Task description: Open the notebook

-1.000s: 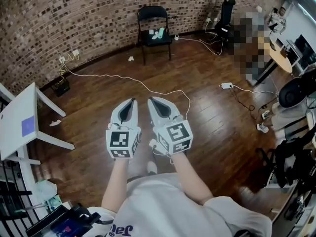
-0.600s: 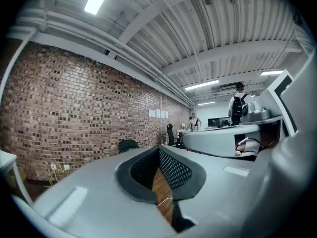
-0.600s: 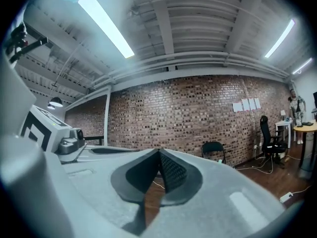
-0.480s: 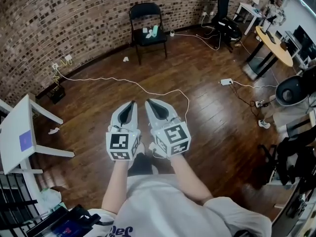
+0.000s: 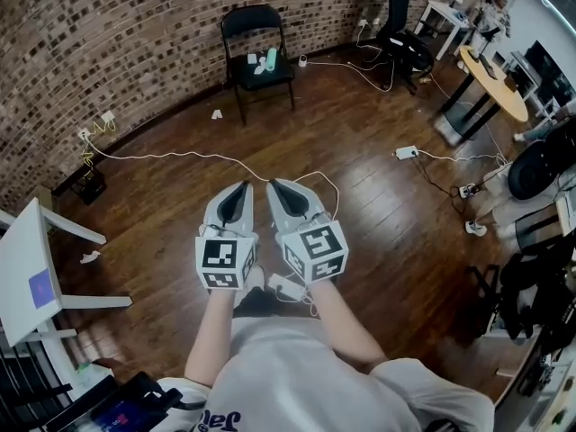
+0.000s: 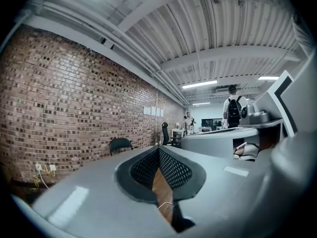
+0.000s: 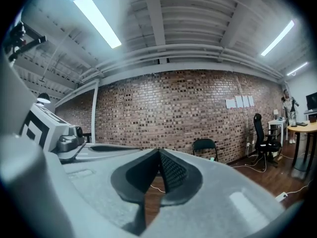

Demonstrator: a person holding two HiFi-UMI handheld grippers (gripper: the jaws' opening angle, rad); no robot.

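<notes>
No notebook shows for certain. A small purple-blue flat thing (image 5: 40, 288) lies on a white table (image 5: 18, 273) at the far left of the head view; I cannot tell what it is. My left gripper (image 5: 238, 190) and right gripper (image 5: 274, 185) are held side by side above the wooden floor, pointing level toward the brick wall. Both are shut with nothing between the jaws. In the left gripper view the left gripper (image 6: 158, 148) has its tips together, and in the right gripper view the right gripper (image 7: 159, 152) does too.
A black folding chair (image 5: 256, 48) with small items stands by the brick wall. A white cable (image 5: 180, 156) crosses the floor, and a power strip (image 5: 407, 152) lies at right. An office chair (image 5: 400, 25) and a round wooden table (image 5: 495, 84) stand far right. A person with a backpack (image 6: 232, 110) stands far off.
Both grippers stay shut and side by side. The room has slid in the head view: the folding chair went left, the white table sank toward the lower left.
</notes>
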